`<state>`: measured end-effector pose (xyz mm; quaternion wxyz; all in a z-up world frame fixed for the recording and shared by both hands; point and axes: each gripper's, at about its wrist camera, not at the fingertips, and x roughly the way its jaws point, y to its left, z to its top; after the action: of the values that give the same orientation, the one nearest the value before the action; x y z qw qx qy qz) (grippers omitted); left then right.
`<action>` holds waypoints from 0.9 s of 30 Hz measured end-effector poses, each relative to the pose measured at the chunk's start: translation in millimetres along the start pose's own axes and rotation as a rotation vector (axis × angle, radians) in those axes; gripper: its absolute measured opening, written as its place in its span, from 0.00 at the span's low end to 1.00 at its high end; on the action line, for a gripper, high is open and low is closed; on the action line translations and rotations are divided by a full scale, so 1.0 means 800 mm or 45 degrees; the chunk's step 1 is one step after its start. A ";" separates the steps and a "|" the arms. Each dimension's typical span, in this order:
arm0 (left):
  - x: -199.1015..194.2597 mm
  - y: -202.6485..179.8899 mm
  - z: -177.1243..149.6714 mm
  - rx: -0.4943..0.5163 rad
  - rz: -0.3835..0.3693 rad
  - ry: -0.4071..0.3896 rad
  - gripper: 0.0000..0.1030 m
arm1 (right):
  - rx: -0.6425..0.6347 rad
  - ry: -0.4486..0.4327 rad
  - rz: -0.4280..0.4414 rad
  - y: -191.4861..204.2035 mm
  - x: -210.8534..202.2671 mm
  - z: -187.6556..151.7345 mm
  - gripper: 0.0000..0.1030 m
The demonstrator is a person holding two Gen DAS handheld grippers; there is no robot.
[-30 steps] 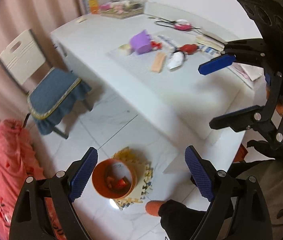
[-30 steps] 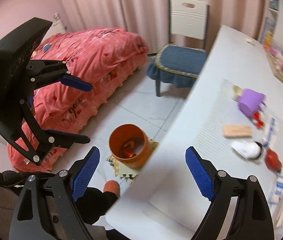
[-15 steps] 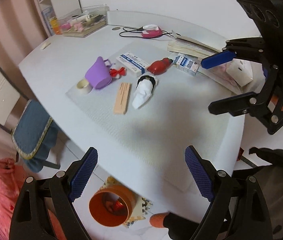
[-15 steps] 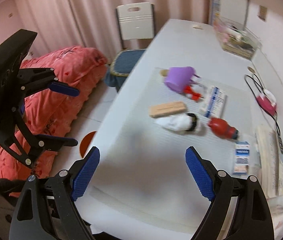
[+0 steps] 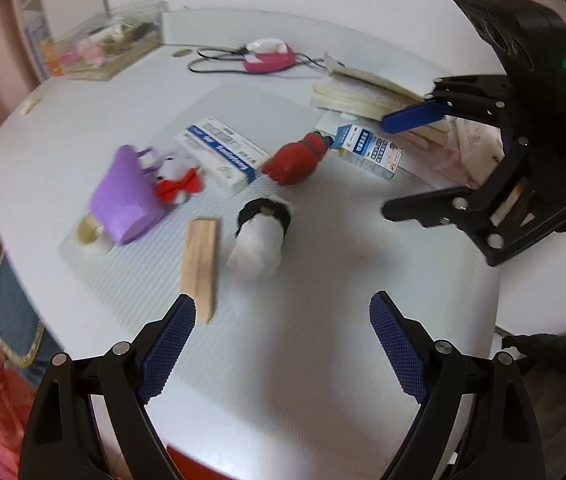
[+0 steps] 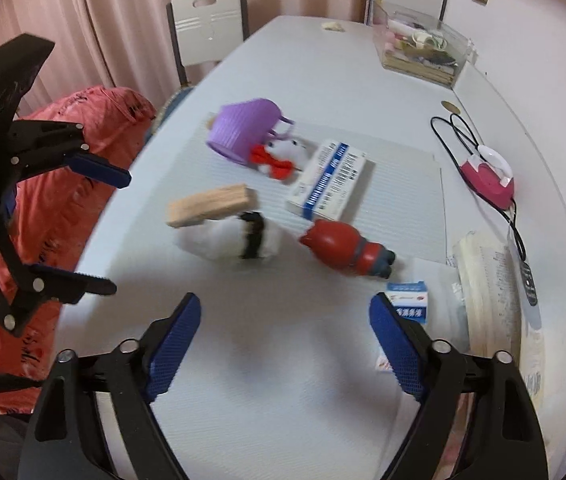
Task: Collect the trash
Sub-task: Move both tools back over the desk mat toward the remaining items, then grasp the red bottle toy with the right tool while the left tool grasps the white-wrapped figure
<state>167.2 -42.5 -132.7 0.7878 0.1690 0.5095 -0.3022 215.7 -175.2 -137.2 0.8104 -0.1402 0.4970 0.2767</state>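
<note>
Trash and clutter lie on a ribbed mat (image 5: 323, 264) on the white table (image 6: 315, 64). A white crumpled wad with a black band (image 5: 261, 236) (image 6: 229, 240) lies beside a wooden block (image 5: 200, 264) (image 6: 209, 204). Behind them are a red bottle (image 5: 295, 158) (image 6: 341, 246), a blue-and-white box (image 5: 221, 154) (image 6: 331, 180) and a small carton (image 5: 369, 150) (image 6: 407, 300). My left gripper (image 5: 283, 308) (image 6: 119, 234) hovers open and empty in front of the wad. My right gripper (image 6: 285, 300) (image 5: 387, 168) hangs over the mat with its jaws closing on nothing.
A purple basket (image 5: 127, 198) (image 6: 243, 128) lies tipped with a white plush with a red bow (image 6: 279, 158). Books (image 5: 367, 96), a pink device with a black cable (image 6: 487, 178) and a clear box (image 6: 423, 46) stand further back. A chair (image 6: 207, 22) and red bedding (image 6: 63, 184) flank the table.
Both grippers have swung up from the floor and its orange bin to above the table. The bin has left both views, and the clutter on the mat now looks much closer.
</note>
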 end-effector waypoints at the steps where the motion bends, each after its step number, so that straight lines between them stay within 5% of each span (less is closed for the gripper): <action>1: 0.006 0.001 0.004 0.007 -0.002 0.005 0.85 | -0.002 0.003 -0.005 -0.005 0.007 0.002 0.74; 8: 0.052 0.012 0.034 0.046 -0.027 0.063 0.85 | -0.137 0.061 -0.123 -0.018 0.053 0.024 0.67; 11: 0.070 0.018 0.040 0.041 -0.059 0.108 0.71 | -0.225 0.107 -0.174 -0.019 0.072 0.034 0.66; 15: 0.087 0.022 0.045 0.046 -0.064 0.135 0.71 | -0.325 0.174 -0.226 -0.025 0.099 0.041 0.66; 22: 0.110 0.030 0.049 0.007 -0.066 0.161 0.69 | -0.325 0.207 -0.133 -0.031 0.126 0.046 0.56; 27: 0.108 0.037 0.052 -0.021 -0.032 0.143 0.51 | -0.290 0.209 -0.067 -0.034 0.133 0.043 0.48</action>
<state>241.5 -69.8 -194.2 0.7555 0.1728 0.5574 -0.2979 294.4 -147.1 -216.2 0.7528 -0.2663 0.5232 0.2977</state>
